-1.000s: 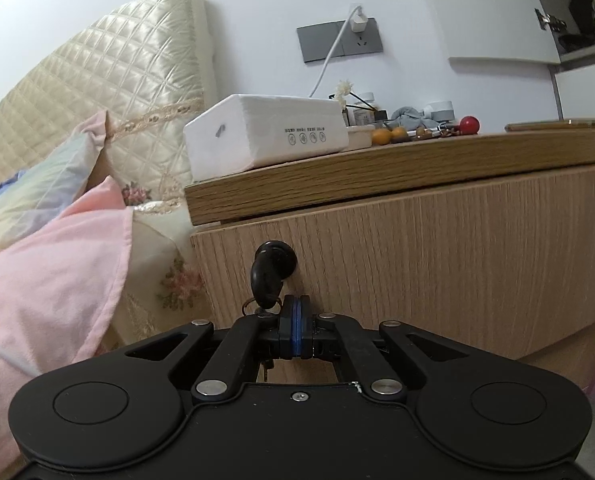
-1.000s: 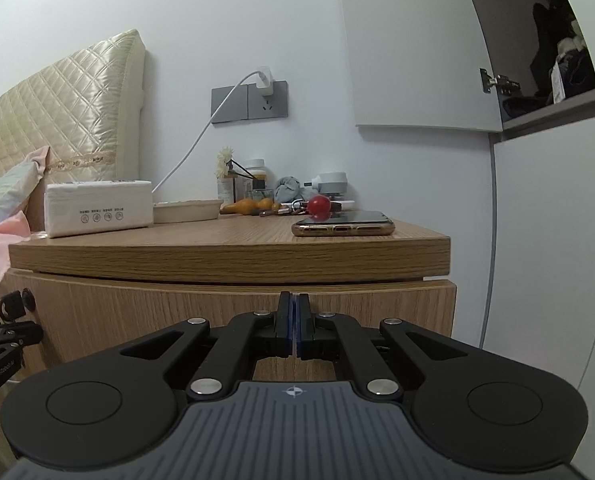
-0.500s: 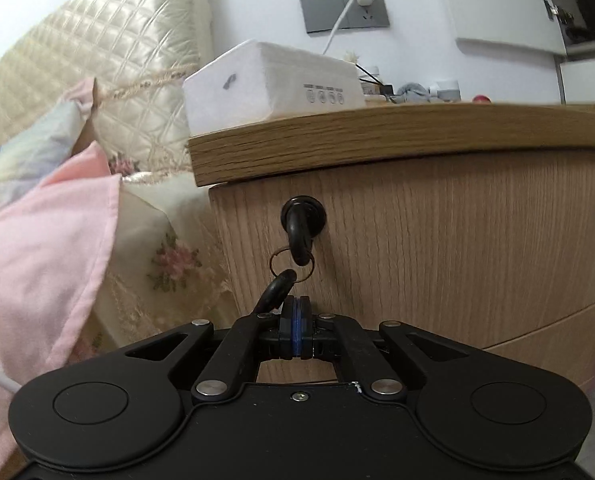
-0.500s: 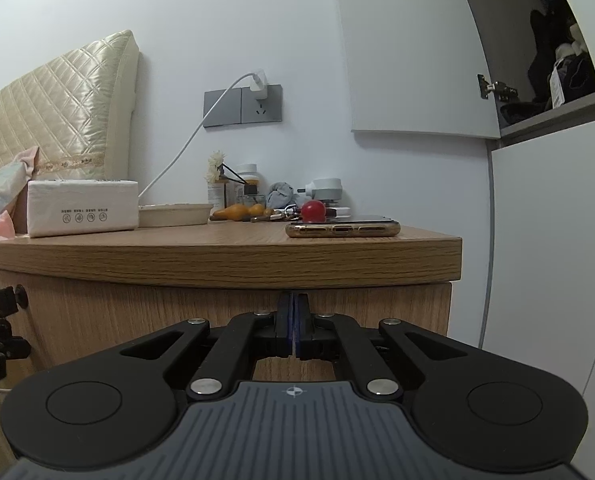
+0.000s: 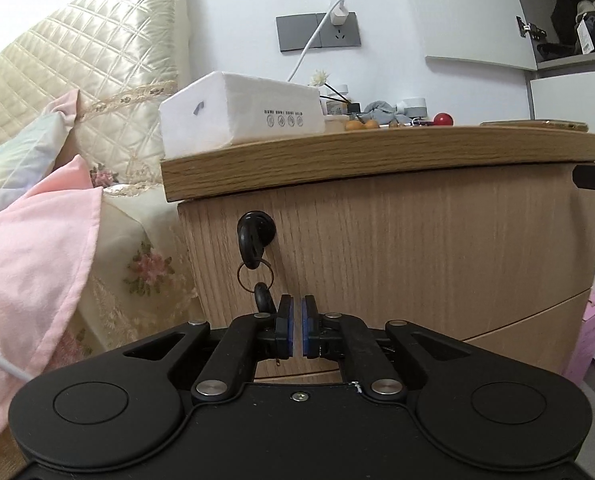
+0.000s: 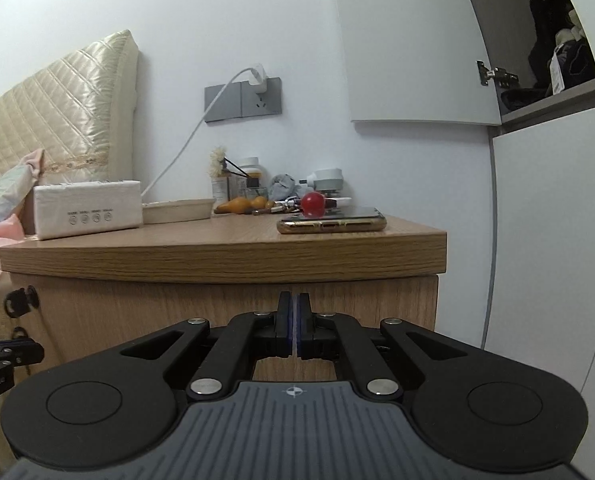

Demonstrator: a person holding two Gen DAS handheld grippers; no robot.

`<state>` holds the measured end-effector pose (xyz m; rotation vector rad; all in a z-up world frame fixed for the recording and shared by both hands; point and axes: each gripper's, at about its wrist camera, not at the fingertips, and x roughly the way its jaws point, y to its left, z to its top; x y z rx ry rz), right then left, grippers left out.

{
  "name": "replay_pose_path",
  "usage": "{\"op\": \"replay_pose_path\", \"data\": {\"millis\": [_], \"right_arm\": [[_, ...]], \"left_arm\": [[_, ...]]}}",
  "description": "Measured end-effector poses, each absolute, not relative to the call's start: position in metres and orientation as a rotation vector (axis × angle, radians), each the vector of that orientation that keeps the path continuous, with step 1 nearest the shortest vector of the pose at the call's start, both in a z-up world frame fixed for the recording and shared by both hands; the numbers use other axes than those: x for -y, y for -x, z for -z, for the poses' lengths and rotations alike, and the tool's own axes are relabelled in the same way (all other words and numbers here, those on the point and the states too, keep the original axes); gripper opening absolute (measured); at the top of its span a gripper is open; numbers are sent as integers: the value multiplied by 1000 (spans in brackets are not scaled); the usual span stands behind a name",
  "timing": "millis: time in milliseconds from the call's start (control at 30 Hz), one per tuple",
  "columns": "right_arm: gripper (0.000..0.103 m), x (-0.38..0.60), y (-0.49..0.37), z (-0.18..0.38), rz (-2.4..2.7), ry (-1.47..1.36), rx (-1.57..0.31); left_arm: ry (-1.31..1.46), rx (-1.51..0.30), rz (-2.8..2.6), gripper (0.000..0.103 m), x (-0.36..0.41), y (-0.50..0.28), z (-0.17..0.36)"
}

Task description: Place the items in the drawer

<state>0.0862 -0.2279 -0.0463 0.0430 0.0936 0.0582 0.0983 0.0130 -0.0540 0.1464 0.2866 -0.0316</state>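
Drawer (image 5: 397, 248): curved light-wood front directly under the nightstand top (image 5: 377, 156), shut; contents not visible. Black key (image 5: 253, 236) sits in its lock at 10 o'clock from the left gripper (image 5: 296, 322); a second key hangs from its ring. Left gripper: pads slightly parted, holding nothing. Right gripper (image 6: 295, 322): pads together, empty. On top: tissue pack (image 6: 87, 208), gold phone (image 6: 332, 224), red ball (image 6: 312, 204), shallow tray (image 6: 177, 210).
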Motion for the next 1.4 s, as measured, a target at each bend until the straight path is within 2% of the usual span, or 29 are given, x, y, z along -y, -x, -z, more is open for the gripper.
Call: {"op": "replay_pose_path", "data": {"millis": [100, 133, 167, 233, 467, 567, 600, 633, 667, 700, 800, 867, 933, 1100, 1267, 1400], "right_arm": [[3, 227, -77, 44, -81, -48, -114], [3, 226, -74, 43, -87, -49, -119], [3, 226, -72, 42, -97, -50, -126], [3, 224, -67, 39, -107, -48, -135], [5, 216, -51, 31, -132, -37, -162], [19, 212, -44, 27, -142, -32, -173], [36, 212, -42, 26, -146, -32, -174], [55, 211, -40, 25, -149, -35, -170], [61, 211, -37, 24, -151, -37, -162], [65, 211, -34, 23, -151, -37, -155], [66, 212, -28, 18, -154, -46, -157], [70, 213, -23, 14, -155, -53, -160], [79, 215, -17, 10, -153, -57, -160], [91, 216, 3, 1, -164, -51, -148], [94, 216, 24, -7, -181, -39, -132], [98, 216, 41, -13, -195, -30, -119]], "left_arm": [[-133, -285, 31, 15, -15, -90, 48], [-128, -288, 29, 26, -16, -87, 46], [-121, -290, 29, 30, -17, -84, 44], [-114, -290, 26, 32, -19, -77, 41], [-107, -273, 5, 54, -25, -53, 28], [-82, -269, 13, 63, -27, -42, 21], [-78, -267, 14, 64, -27, -39, 18], [-80, -267, 12, 69, -27, -36, 17], [-83, -268, 8, 77, -27, -33, 15], [-82, -267, 3, 79, -28, -30, 14], [-66, -264, -2, 81, -30, -26, 9], [-60, -265, -16, 86, -31, -24, 6], [-58, -259, -26, 86, -32, -20, 1], [-37, -242, -37, 96, -37, -5, -12], [-19, -240, -58, 101, -46, 13, -25], [8, -229, -69, 101, -54, 29, -34]]}}
